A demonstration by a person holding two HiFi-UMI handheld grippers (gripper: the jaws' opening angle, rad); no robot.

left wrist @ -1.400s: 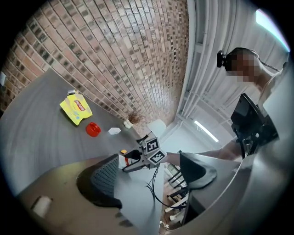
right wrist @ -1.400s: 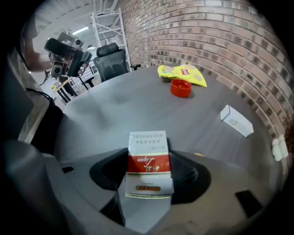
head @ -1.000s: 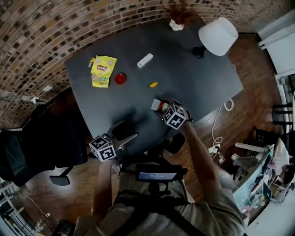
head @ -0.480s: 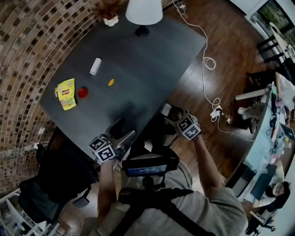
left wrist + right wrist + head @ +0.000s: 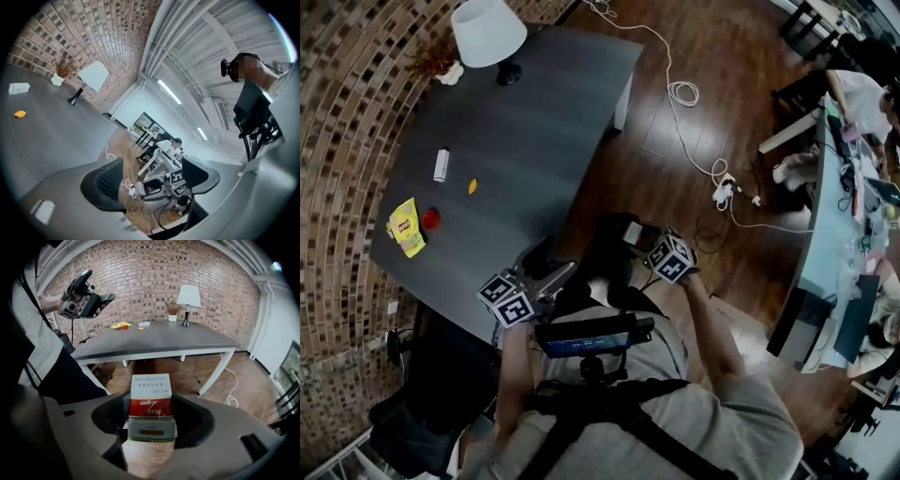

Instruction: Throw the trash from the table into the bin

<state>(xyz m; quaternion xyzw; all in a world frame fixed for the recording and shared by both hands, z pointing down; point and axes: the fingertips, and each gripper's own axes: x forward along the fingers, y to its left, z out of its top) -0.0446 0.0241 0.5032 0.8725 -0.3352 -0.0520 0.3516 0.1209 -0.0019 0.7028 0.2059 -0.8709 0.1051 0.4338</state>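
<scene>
Dark table point(image 5: 516, 122) beside brick wall point(image 5: 342, 122); right gripper point(image 5: 150, 422) tight on box point(image 5: 150, 391), left gripper point(image 5: 151, 178) agape.

Nothing can be read outright. White lettering is printed on the red band of the box point(image 5: 151, 407) and fine print on its white top, both blurred. A red logo on the yellow packet point(image 5: 405, 227) is too small.

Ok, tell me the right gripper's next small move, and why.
Probably carry the box on to the bin with the jaws closed. The right gripper grips this red-and-white box between its pads, clear of the table and above the wooden floor. No bin is plain in any view, so releasing now would likely just drop it on the floor.
</scene>
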